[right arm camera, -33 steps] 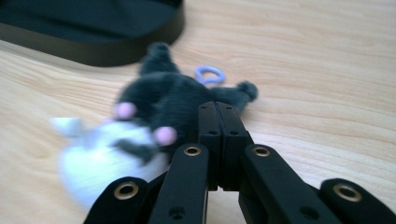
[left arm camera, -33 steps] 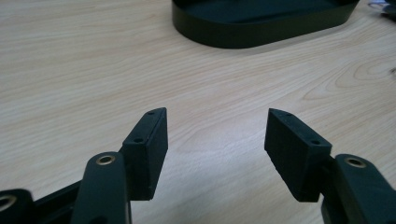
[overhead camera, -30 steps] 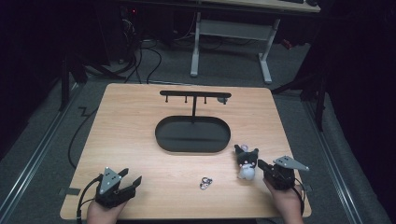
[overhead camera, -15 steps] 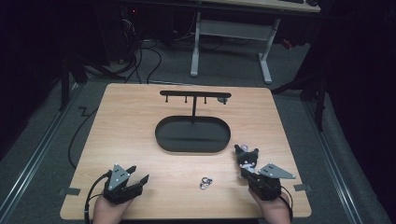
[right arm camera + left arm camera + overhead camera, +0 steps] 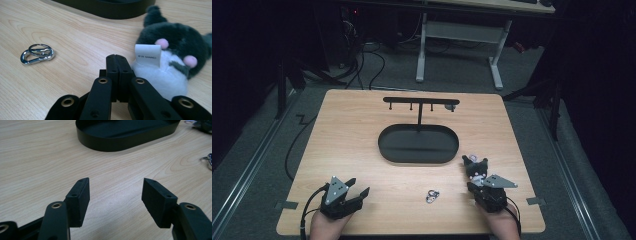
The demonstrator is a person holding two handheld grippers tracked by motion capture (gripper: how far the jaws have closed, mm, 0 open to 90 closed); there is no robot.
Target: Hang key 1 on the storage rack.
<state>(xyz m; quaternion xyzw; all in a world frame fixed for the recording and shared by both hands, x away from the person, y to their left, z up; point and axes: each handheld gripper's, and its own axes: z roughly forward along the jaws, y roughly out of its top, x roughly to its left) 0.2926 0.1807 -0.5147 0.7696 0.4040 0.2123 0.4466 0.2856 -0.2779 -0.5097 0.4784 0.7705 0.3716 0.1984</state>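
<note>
- Two hand-held grippers at the near edge of the wooden table [image 5: 362, 145], one at each corner.
- Left gripper [image 5: 357, 195]: near-left, jaws spread wide, nothing between them; bare wood shows in the gap in the left gripper view [image 5: 115, 195].
- Right gripper [image 5: 475, 172]: near-right, jaws pressed flat together, pinching nothing visible; in the right gripper view [image 5: 117, 58] the closed tips sit just beside the plush toy.
- Plush toy [image 5: 172, 50]: small, dark grey upper part with a white lower part, pink spots, white fabric label; lies on the table at the right gripper's tips, just near of the tray's right end [image 5: 474, 166].
- Metal clip with ring [image 5: 432, 196]: silver, lies on the wood between the two grippers, nearer the right one, apart from the toy [image 5: 37, 53].
- Oval black tray [image 5: 387, 145]: centre of the table, low wall.
- Black T-shaped stand [image 5: 419, 102]: rises from the tray's far part, its crossbar running left to right.
</note>
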